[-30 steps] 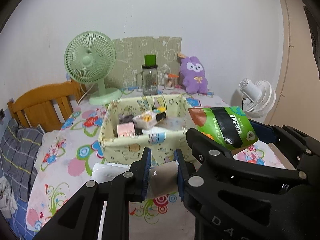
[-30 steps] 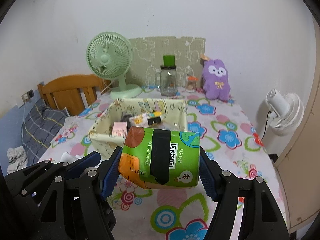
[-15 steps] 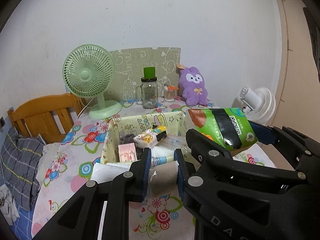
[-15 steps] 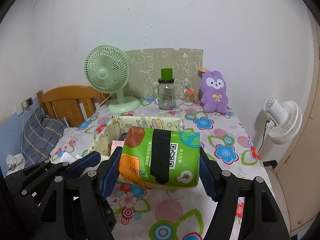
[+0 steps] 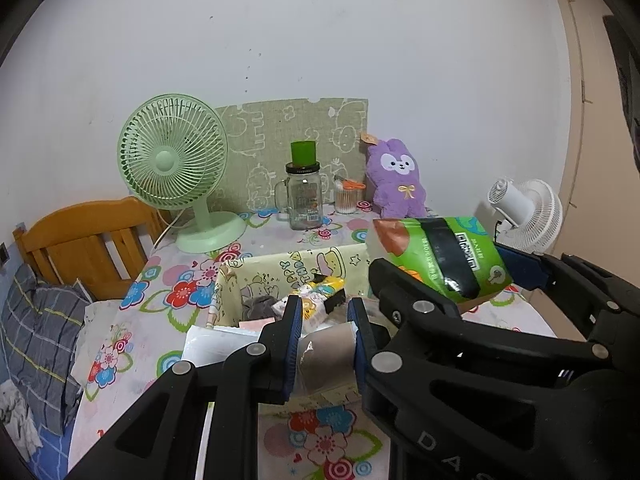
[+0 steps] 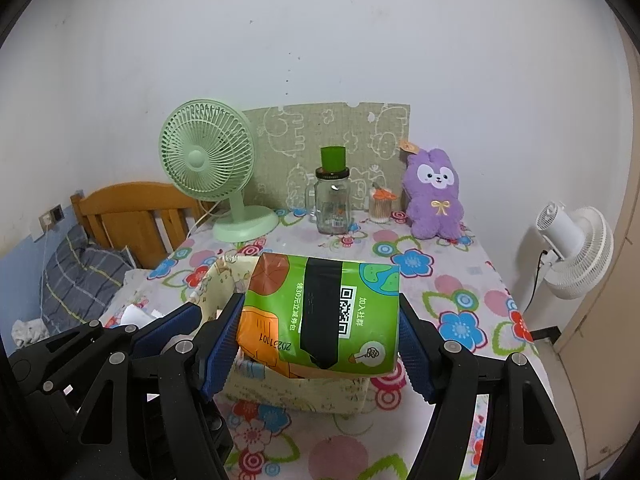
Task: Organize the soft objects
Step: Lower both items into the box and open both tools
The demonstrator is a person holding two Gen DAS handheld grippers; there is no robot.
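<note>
R gripper clamps a green plastic-wrapped soft tissue pack w/ a black band & QR code; blue pads press both its ends, jaws spread abt mid-wide. Pack is lifted clear of the table, hanging above the near part of a pale yellow cartoon-print fabric storage bin.

L gripper, just left of the R one, is closed tight on a small beige wrapped soft packet, pads squeezing its sides. Packet sits over the bin's near wall. A white flat packet lies just left of the L fingers.

Inside the bin: a yellow-and-white snack pkt, smth dark grey, other bits too small to tell.

Bin rests on a floral-print tablecloth. Far side by the wall: mint green desk fan at left, clear glass mug jar w/ green lid mid, purple plush bunny right. White floor fan stands off the table, far right. Wooden headboard & grey plaid bedding at left.
</note>
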